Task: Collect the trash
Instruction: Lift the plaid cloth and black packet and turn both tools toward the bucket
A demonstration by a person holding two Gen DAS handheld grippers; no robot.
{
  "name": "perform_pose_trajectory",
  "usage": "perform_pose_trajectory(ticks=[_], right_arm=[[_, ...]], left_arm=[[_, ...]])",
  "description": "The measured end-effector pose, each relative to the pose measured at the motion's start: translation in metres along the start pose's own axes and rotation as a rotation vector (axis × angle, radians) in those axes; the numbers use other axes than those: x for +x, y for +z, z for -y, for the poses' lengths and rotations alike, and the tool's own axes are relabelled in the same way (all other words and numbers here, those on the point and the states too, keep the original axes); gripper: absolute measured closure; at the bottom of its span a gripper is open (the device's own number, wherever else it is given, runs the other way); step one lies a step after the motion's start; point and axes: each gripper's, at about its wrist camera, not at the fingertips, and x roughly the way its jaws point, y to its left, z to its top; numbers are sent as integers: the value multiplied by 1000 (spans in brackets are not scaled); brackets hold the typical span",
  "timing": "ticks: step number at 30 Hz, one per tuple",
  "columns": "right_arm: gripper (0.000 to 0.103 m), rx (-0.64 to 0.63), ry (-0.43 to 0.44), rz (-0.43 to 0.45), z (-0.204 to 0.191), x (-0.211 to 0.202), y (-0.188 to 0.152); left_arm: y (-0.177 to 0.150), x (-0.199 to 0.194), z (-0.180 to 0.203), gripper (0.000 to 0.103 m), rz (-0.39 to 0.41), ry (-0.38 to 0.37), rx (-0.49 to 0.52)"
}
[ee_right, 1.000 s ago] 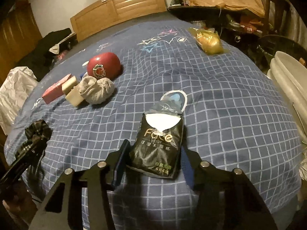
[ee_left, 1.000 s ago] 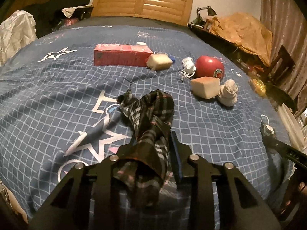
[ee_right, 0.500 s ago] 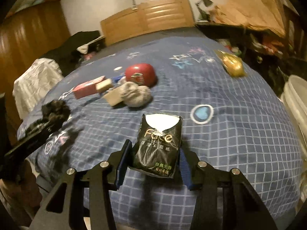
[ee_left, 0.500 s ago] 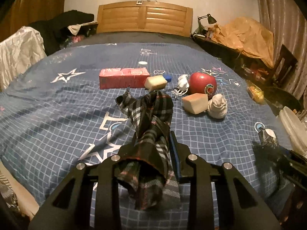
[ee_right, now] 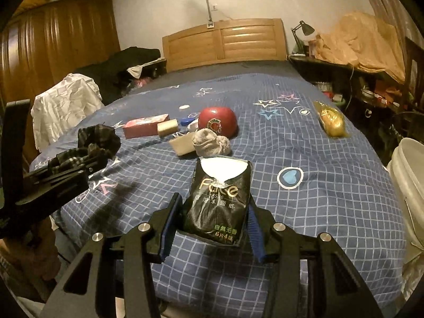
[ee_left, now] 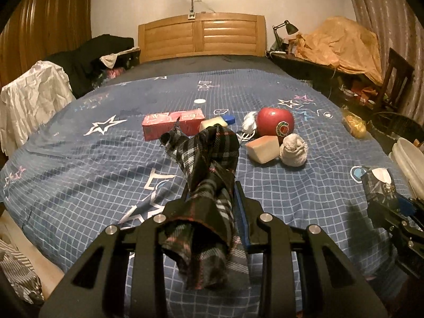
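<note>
My left gripper (ee_left: 212, 193) is shut on a dark plaid cloth (ee_left: 209, 164), held up over the blue checked bedspread (ee_left: 79, 164); the cloth hides the left finger. My right gripper (ee_right: 212, 206) is shut on a black tissue pack (ee_right: 220, 198) with a white tissue at its top, also lifted off the bed. In the left wrist view the right gripper (ee_left: 389, 201) shows at the right edge with the tissue pack (ee_left: 377, 182). In the right wrist view the left gripper (ee_right: 87, 159) with the plaid cloth (ee_right: 98, 137) is at the left.
On the bed lie a red box (ee_left: 172, 124), two tan blocks (ee_left: 262, 148), a red apple-shaped thing (ee_left: 275, 122), a rolled grey sock (ee_left: 294, 149), a white cord (ee_left: 249, 124) and a yellow bag (ee_right: 331, 122). A white bucket (ee_right: 408, 185) stands by the bed's right side.
Both grippers have risen and drawn back from the bed with their loads; the views now take in more of the headboard and room. The grips look the same.
</note>
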Motion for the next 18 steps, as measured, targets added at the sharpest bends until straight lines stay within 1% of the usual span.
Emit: perform_pose_trajectory(ticks=[6,10,18], right_arm=[[55,-10,11,6,-1,-4,-1],[55,-29,2,31,-2,-11,0],[55,-87,-36,138,-1,-32,14]], left_arm=[[1,-5,8,74,11,1,15],[4,-9,13,74,26,-4,17],[17,-20,33,74,84,-40,13]])
